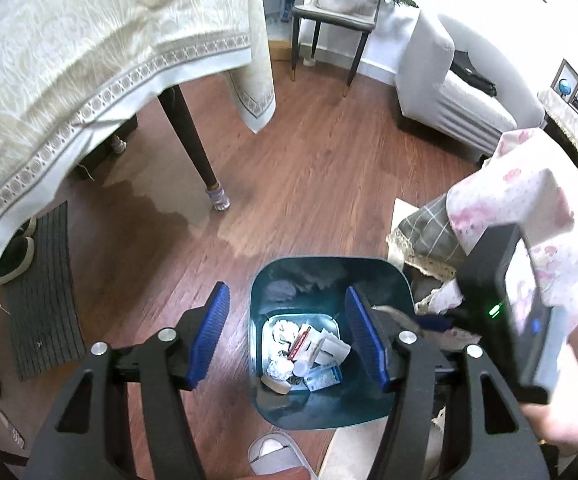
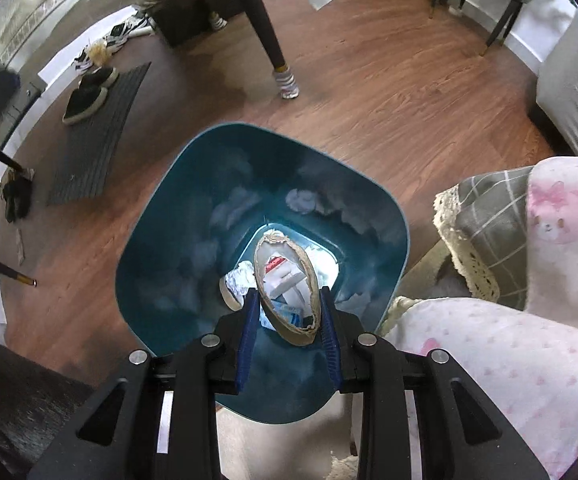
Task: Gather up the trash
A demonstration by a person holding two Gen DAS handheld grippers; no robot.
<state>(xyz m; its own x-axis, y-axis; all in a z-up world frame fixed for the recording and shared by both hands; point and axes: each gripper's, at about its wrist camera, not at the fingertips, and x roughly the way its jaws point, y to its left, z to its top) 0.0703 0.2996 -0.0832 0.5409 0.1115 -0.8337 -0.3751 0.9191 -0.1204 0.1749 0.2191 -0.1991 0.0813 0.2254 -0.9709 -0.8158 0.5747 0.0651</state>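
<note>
A dark teal trash bin (image 1: 273,280) (image 2: 161,240) stands on the wooden floor. Crumpled paper, wrappers and small packets (image 1: 309,354) lie at its bottom. My left gripper (image 1: 287,330) is open and empty, hovering above the bin's mouth. My right gripper (image 2: 287,312) is shut on a flattened brown cardboard ring (image 2: 313,276), squeezed into an oval, and holds it over the bin's opening. The right gripper's body (image 1: 505,304) also shows in the left wrist view, beside the bin.
A table with a cream tablecloth (image 1: 69,80) stands to the left, its dark leg (image 1: 193,140) (image 2: 265,20) on the floor. A grey mat (image 1: 45,296) with dark shoes (image 2: 89,94), a white sofa (image 1: 449,88), a chair (image 1: 329,24), a checked cushion (image 2: 485,216) and a slipper (image 1: 273,456) surround the bin.
</note>
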